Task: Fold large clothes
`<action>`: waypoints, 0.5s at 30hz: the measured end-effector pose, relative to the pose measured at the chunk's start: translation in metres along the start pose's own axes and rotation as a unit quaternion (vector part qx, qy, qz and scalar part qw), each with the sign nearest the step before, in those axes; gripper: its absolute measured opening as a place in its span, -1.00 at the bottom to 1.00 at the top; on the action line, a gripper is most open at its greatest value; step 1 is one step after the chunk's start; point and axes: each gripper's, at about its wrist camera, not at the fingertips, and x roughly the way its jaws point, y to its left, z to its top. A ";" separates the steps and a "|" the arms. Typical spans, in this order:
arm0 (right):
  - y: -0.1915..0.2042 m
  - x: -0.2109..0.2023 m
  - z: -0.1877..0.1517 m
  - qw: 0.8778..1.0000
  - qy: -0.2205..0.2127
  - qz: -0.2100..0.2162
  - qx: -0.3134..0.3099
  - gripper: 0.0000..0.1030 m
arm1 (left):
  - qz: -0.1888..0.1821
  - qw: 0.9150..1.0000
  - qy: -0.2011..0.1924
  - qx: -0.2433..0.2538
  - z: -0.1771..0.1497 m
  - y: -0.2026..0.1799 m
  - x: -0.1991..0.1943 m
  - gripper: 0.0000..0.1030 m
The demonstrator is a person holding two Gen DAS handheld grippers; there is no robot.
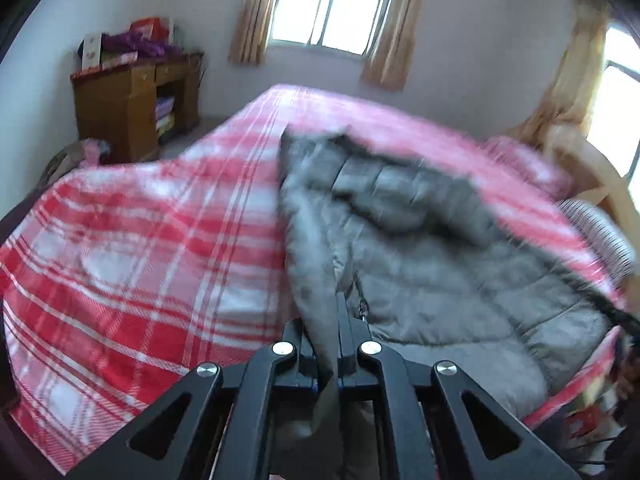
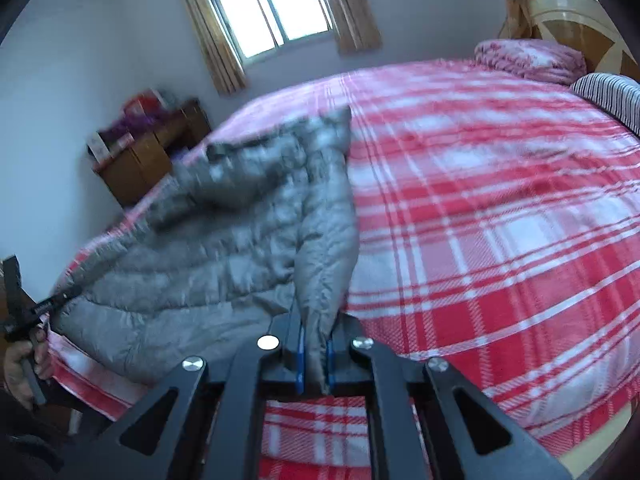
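Nearest the lens, the left gripper (image 1: pixel 335 344) has its jaws pressed together on a thin edge of the grey quilted jacket (image 1: pixel 420 248), the fabric running up out of the pinch. The right gripper (image 2: pixel 316 354) likewise pinches a thicker fold of the jacket (image 2: pixel 224 236) between its blue-lined fingers (image 2: pixel 301 360). The jacket lies spread across the near edge of the bed's red and white plaid blanket (image 1: pixel 140 248), between the two grippers; it is motion-blurred, so which part is sleeve or hem is hard to tell. Farther back sit a pink pillow (image 2: pixel 532 56) and a wooden desk (image 1: pixel 136 108), then a curtained window (image 1: pixel 332 4).
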 end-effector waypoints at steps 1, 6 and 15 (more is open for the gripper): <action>0.003 -0.017 0.006 1.000 -0.017 0.006 0.001 -0.84 | -0.014 1.000 -0.013 -0.001 0.007 -0.002 -0.016 -0.92; 0.017 -0.087 0.042 0.994 -0.099 0.042 0.000 -0.84 | -0.031 0.996 -0.076 0.020 0.050 -0.021 -0.067 -0.92; 0.029 -0.011 0.145 0.989 -0.145 0.029 -0.020 -0.84 | 0.026 0.998 -0.027 0.044 0.131 0.010 0.089 -0.92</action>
